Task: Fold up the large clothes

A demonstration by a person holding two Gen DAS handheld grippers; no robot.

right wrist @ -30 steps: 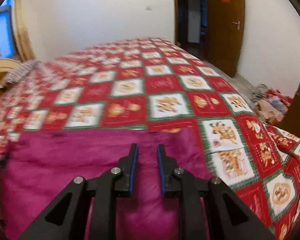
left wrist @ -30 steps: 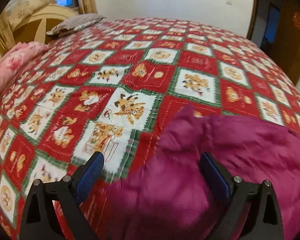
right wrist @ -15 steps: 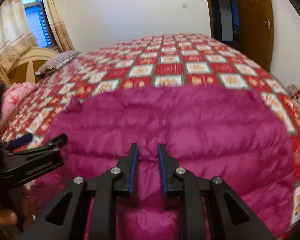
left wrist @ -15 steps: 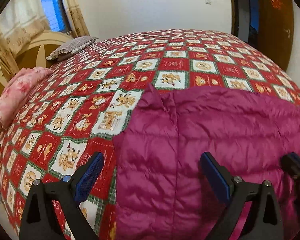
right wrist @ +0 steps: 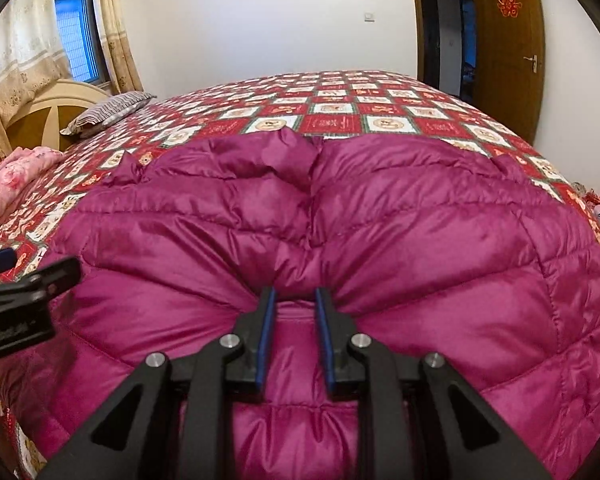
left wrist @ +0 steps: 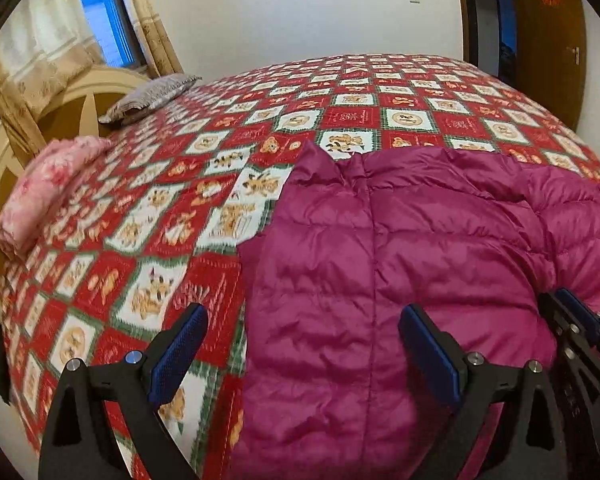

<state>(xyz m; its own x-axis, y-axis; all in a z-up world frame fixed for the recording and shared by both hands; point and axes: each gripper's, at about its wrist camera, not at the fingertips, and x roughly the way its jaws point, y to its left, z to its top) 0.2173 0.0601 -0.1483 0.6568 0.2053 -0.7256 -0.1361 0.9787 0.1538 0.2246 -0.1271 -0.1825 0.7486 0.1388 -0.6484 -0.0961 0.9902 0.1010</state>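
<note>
A magenta quilted down jacket [right wrist: 380, 232] lies spread on the bed [left wrist: 340, 112], over the near part of the red-and-white patchwork cover, with bare cover beyond it. Its long axis runs across the view from side to side, roughly parallel to the near edge of the bed; the stitched channels run the same way, and a vertical seam crosses them in the left wrist view. A small pointed corner of fabric sticks up at its far left edge. Which end is collar or hem I cannot tell. The right gripper [right wrist: 295, 300] pinches a bunched fold of the jacket between its blue-padded fingers [right wrist: 265, 328], near the jacket's near edge, and creases fan outward from that pinch. The left gripper [left wrist: 302, 344] has its fingers spread wide and holds nothing: the jacket's left edge lies between them, the left finger over the cover, the right finger over the jacket.
</note>
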